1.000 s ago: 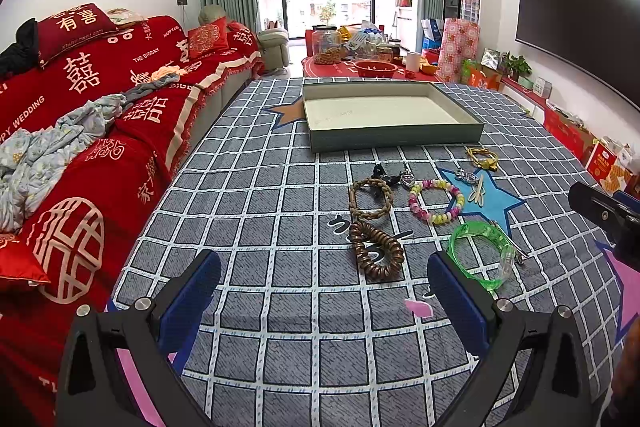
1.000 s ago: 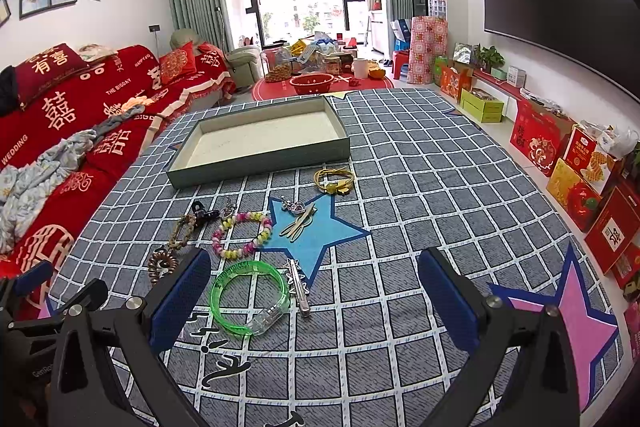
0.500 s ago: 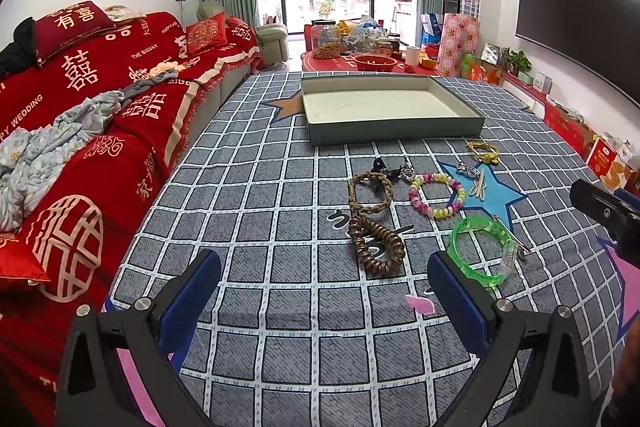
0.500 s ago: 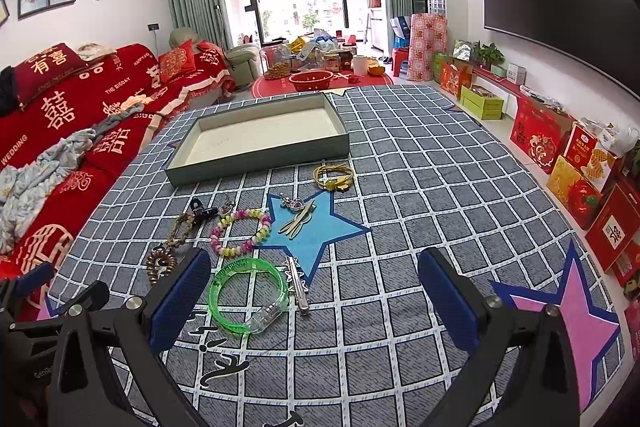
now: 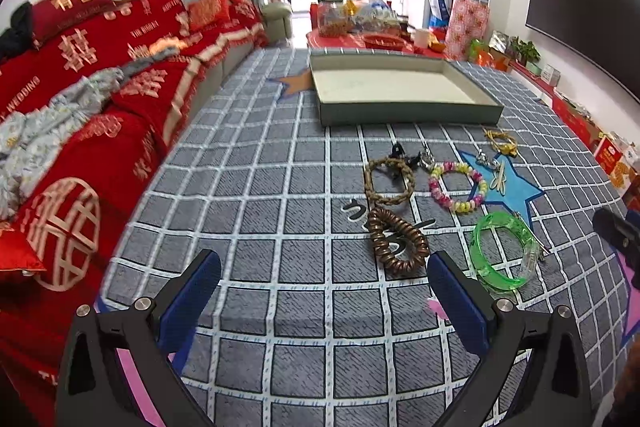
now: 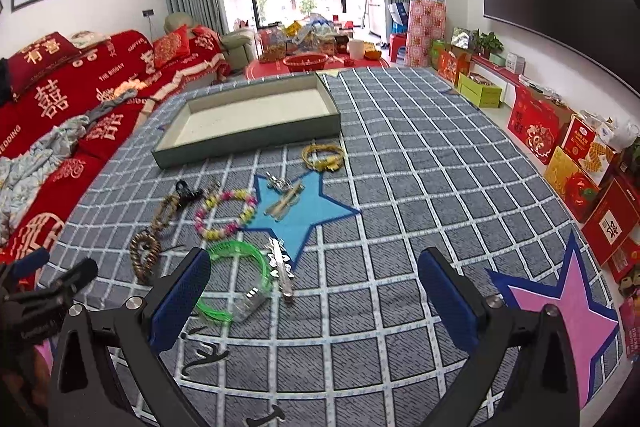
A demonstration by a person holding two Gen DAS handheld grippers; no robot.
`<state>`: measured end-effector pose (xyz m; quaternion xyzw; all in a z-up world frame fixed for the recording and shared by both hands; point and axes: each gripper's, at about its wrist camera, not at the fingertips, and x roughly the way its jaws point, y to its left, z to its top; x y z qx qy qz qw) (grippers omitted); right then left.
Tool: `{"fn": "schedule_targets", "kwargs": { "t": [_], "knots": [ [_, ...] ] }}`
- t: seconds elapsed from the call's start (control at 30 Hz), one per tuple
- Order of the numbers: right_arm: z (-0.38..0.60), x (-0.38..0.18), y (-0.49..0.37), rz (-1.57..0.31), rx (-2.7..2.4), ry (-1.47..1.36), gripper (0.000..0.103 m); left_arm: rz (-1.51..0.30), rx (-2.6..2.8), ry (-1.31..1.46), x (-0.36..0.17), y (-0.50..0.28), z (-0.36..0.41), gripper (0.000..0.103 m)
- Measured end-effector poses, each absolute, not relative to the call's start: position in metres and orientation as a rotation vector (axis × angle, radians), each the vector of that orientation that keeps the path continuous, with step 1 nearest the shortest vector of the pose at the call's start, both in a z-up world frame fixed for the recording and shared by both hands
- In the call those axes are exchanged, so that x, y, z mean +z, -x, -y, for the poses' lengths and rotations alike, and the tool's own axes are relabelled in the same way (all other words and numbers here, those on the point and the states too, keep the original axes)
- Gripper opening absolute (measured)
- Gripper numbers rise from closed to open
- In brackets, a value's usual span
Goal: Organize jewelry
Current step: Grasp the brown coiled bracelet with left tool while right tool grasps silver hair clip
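Note:
Jewelry lies on the grey checked cloth. In the left wrist view I see a brown coil bracelet (image 5: 396, 243), a braided rope bracelet (image 5: 388, 181), a pastel bead bracelet (image 5: 458, 187), a clear green bangle (image 5: 502, 253) and a yellow bracelet (image 5: 502, 141). An empty grey-green tray (image 5: 404, 115) stands beyond them. My left gripper (image 5: 324, 299) is open and empty, just short of the coil bracelet. My right gripper (image 6: 314, 297) is open and empty, with the green bangle (image 6: 236, 277) and a silver hair clip (image 6: 282, 267) by its left finger.
A red-covered sofa (image 5: 80, 99) runs along the left edge of the cloth. Red gift boxes (image 6: 580, 163) line the right wall under a dark TV. A low table with a red basket (image 6: 306, 61) stands behind the tray. Gold hair pins (image 6: 286, 201) lie on a blue star.
Both views have shifted slightly closer to the jewelry. Both grippers stay open and empty. No piece has moved.

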<state>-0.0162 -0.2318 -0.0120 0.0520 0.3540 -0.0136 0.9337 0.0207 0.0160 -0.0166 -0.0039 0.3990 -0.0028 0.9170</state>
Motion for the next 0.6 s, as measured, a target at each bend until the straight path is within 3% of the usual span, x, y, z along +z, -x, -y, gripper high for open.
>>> {"fn": "schedule_targets", "kwargs": {
  "t": [0.6],
  "knots": [
    [0.237,-0.070,-0.007,-0.989,-0.024,0.060,0.103,-1.008,-0.112,0.031,-0.052,-0.081,-0.010,0.103]
  ]
}}
